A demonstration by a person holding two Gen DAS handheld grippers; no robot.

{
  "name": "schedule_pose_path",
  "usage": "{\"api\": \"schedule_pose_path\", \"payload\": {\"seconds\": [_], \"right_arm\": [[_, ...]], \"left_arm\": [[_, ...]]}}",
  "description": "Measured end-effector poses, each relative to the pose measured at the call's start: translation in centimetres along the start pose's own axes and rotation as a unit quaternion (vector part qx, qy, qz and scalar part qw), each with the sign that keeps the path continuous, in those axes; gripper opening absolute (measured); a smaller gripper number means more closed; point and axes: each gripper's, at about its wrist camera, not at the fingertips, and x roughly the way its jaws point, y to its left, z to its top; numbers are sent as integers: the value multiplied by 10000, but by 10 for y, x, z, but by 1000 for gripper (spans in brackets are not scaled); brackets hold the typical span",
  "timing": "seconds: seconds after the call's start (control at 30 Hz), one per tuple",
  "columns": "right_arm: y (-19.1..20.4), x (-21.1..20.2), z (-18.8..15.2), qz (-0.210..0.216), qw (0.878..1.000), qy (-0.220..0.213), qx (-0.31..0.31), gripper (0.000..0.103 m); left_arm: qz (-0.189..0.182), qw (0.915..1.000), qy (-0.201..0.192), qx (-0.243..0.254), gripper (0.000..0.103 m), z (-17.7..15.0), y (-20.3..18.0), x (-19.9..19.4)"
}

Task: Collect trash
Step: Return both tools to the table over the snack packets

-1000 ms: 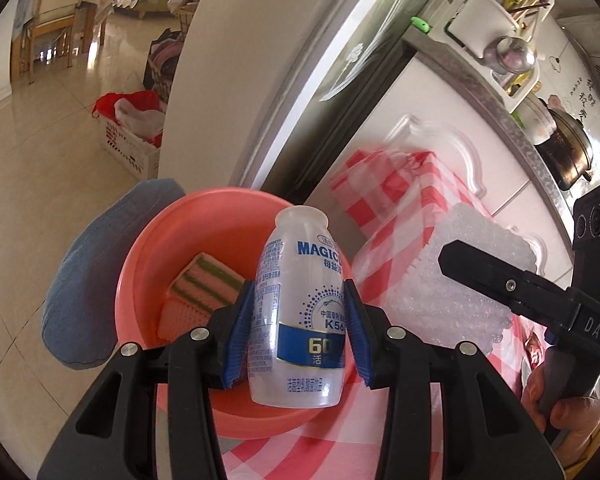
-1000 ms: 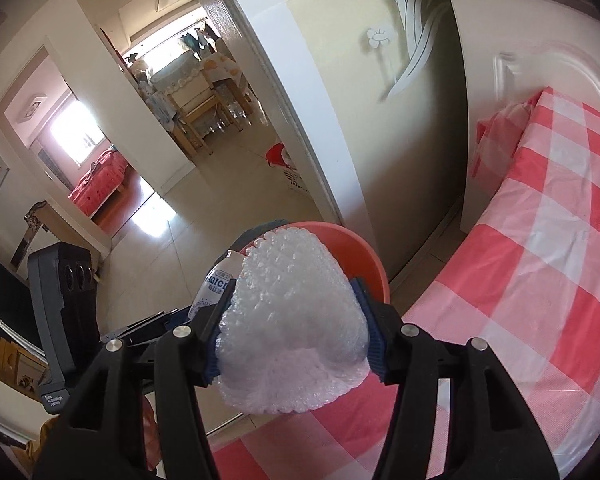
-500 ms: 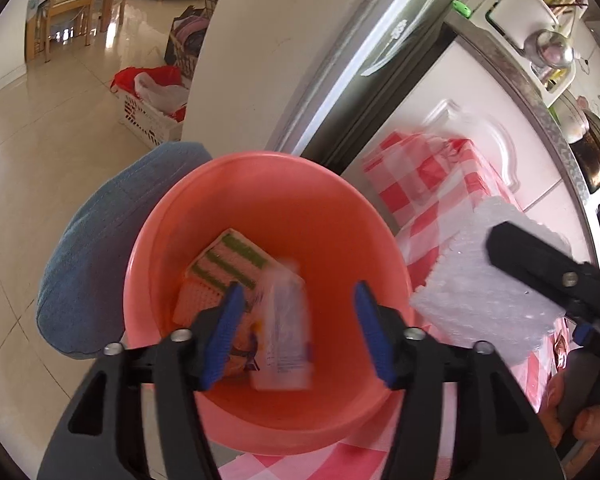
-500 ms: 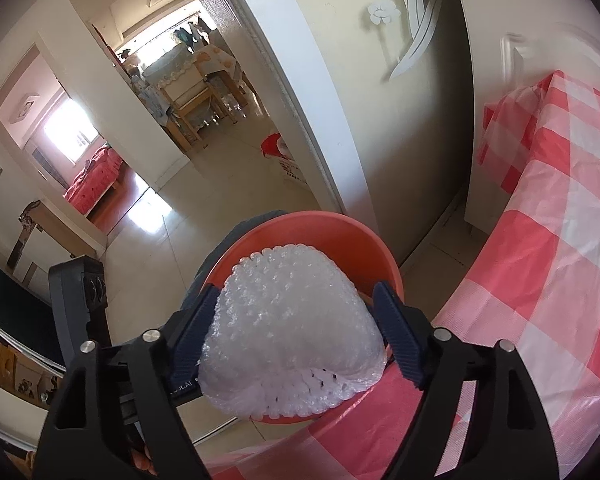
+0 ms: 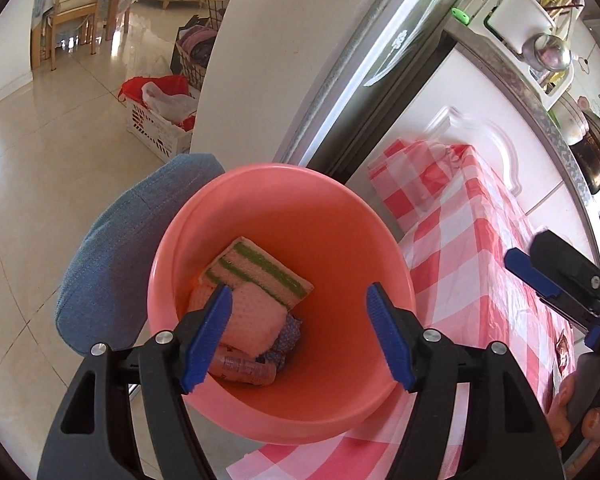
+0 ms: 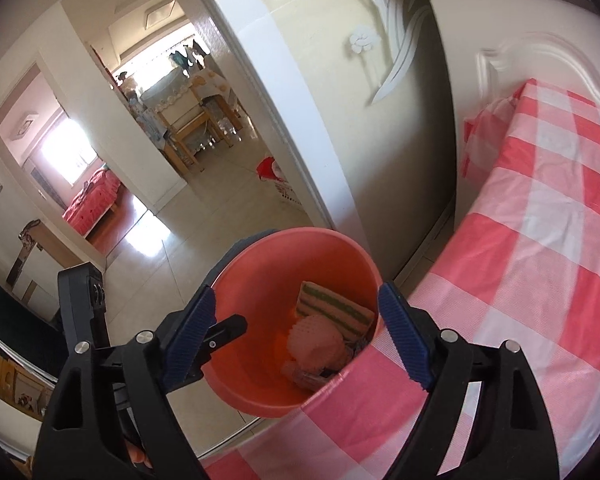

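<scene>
A pink bucket stands on the floor beside the table. In it lie a striped sponge, a wad of bubble wrap and a small plastic bottle on its side. My left gripper hangs over the bucket, its jaws opening with nothing between them. In the right wrist view my right gripper is open and empty above the bucket, with the bubble wrap below it. One left finger pokes in from the left.
A table with a red-and-white checked cloth lies right of the bucket. A blue cushion sits against the bucket's left side. A white basket stands on the tiled floor farther off. A white cabinet is behind the table.
The left gripper let go of the bottle, which fell into the bucket. The right gripper released the bubble wrap, which now lies in the bucket too. Both pairs of jaws spread wider.
</scene>
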Motion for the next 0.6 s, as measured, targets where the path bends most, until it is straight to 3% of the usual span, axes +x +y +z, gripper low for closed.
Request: {"api": "schedule_pose_path", "payload": {"seconds": [0.4,0.6], "right_arm": [[-17,-66,-27,-183,9992,-360,29,84],[-33,-98,-38,-171,9979,-585,199,84]], "left_arm": [[-186,9979,-89,612,78,-6,-52,-20],[-283,9961,-63,829,90,-14,-83,-29]]}}
